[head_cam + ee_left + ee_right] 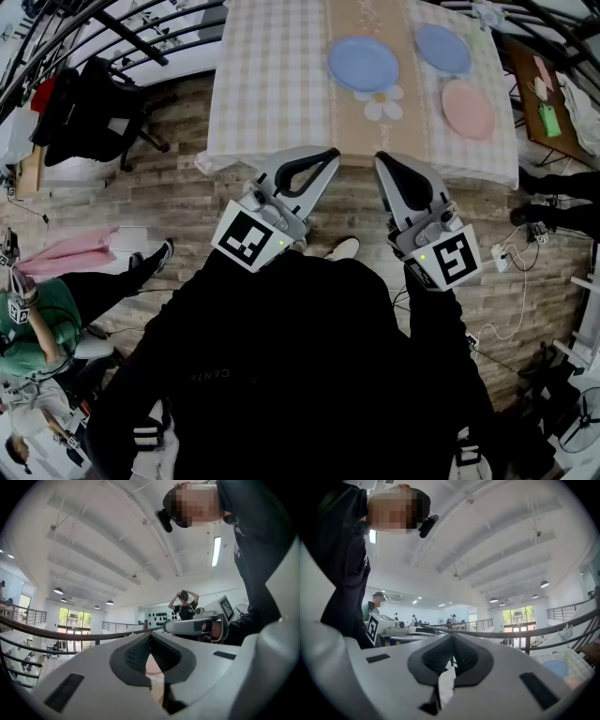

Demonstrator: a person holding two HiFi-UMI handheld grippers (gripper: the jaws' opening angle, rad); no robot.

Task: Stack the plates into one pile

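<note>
Large plate: blue.
Small plate: blue.
Third plate: pink.
Tablecloth: pale yellow-and-white check.
Runner: tan, white daisy print.
Floor: grey-brown wood planks.
Left gripper: grey-white, black pads, black-and-white marker.
Right gripper: same.

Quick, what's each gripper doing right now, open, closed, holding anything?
Left gripper: closed, holding nothing.
Right gripper: closed, holding nothing.

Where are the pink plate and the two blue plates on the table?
Pink plate (467,109): head view, plate's middle.
Left blue plate (363,63): head view, plate's middle.
Right blue plate (442,49): head view, plate's middle.
</note>
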